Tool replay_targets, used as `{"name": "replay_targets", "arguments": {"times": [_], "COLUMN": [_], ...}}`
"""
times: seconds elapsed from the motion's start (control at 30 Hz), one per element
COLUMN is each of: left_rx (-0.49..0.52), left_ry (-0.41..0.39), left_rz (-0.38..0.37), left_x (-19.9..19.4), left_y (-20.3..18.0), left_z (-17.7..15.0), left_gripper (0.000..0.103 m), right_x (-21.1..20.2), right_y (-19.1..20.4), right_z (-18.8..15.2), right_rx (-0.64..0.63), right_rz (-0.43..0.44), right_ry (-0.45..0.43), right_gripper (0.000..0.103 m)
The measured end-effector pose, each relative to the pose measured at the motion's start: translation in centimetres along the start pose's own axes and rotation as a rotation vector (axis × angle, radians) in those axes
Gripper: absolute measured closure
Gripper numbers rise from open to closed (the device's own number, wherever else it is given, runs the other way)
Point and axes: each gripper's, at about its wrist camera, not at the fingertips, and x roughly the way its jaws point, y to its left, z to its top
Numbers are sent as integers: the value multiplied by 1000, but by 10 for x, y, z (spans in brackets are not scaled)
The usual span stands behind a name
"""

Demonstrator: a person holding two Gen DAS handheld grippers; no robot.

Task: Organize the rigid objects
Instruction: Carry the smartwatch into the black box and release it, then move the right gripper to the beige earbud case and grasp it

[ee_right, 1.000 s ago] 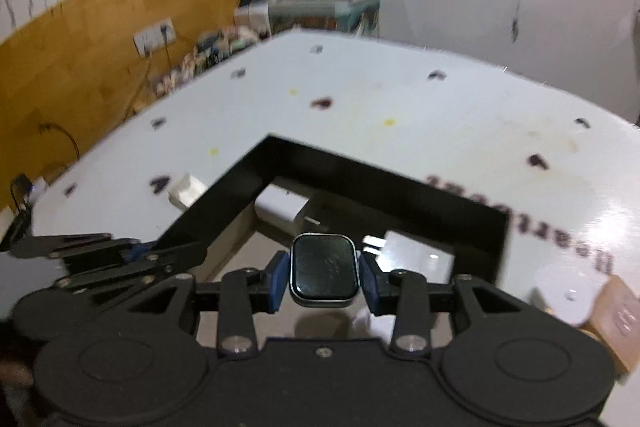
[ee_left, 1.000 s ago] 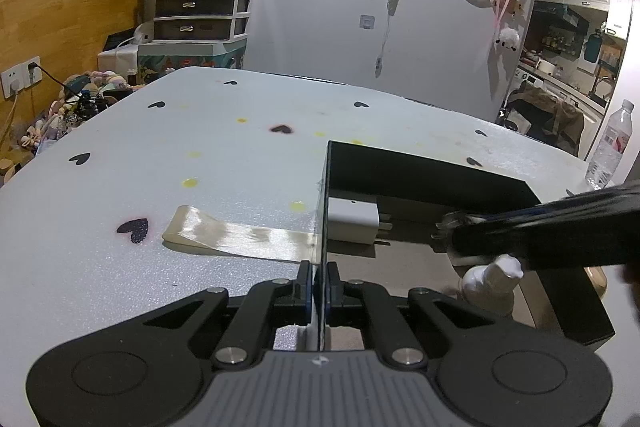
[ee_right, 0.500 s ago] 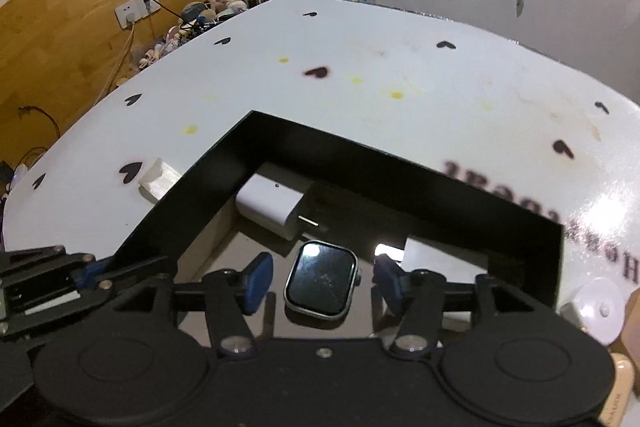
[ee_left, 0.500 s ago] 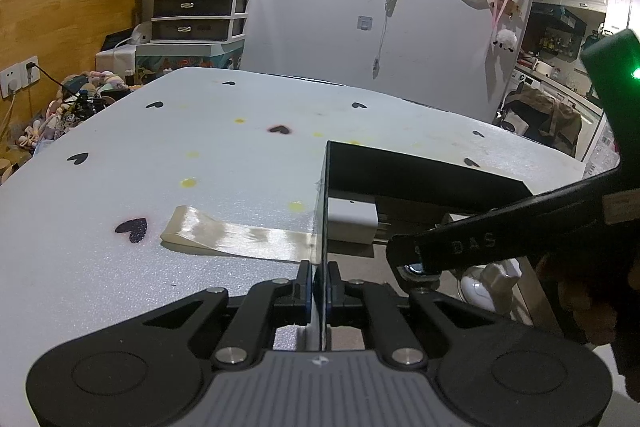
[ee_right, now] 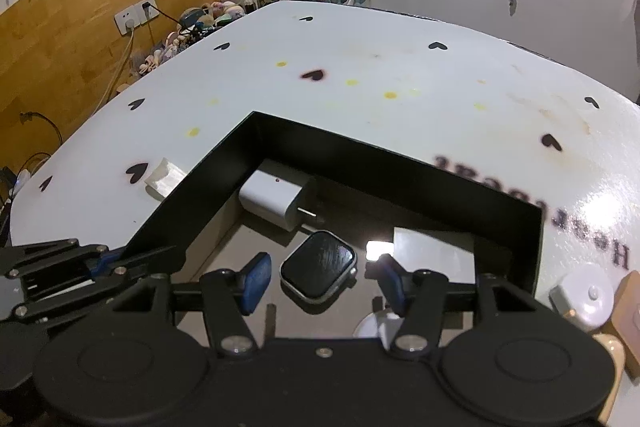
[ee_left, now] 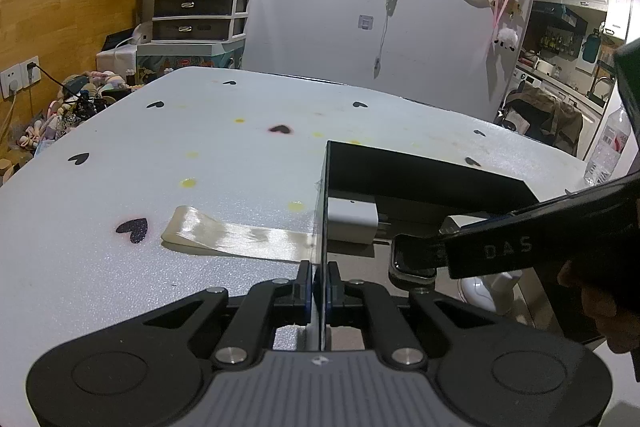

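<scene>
Right wrist view: watch (ee_right: pixel 318 269) lies untouched between the right gripper's (ee_right: pixel 320 281) spread fingers; left gripper (ee_left: pixel 319 285) pinches the box wall (ee_left: pixel 320 227).

Black open-topped box (ee_right: pixel 400 167) with a brownish floor, serving as the landmark. Inside, a smartwatch body (ee_right: pixel 318 267), dark screen up and silver-edged, lies flat near the floor's middle. A white charger plug (ee_right: pixel 274 199), prongs pointing inward, sits in the box's far left corner. A flat white rectangular piece (ee_right: pixel 434 253) lies against the far right wall.
</scene>
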Motion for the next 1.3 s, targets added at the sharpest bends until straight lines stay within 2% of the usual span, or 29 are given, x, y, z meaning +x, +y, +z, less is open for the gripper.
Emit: {"name": "replay_targets", "arguments": {"times": [0.43,0.77,1.0,1.3], "left_rx": [-1,-2,-2,-2], "left_ry": [1,0,0,0], "left_rz": [1,1,1,2], "left_x": [0,0,0,0], "left_y": [0,0,0,0], "left_z": [-1,0,0,0], "left_gripper": [97,97,97,97], "right_x": [-42,-83,-109,-137], "right_y": [2,-9,-33,-86], "right_z": [-10,-30,-51,-90], "right_rx": [19,26,71,175], "right_rz": [-34,-88,-114,-223], "right_ry": [-78,-151,-204,-271], "right_gripper": [19,3,1,0]}}
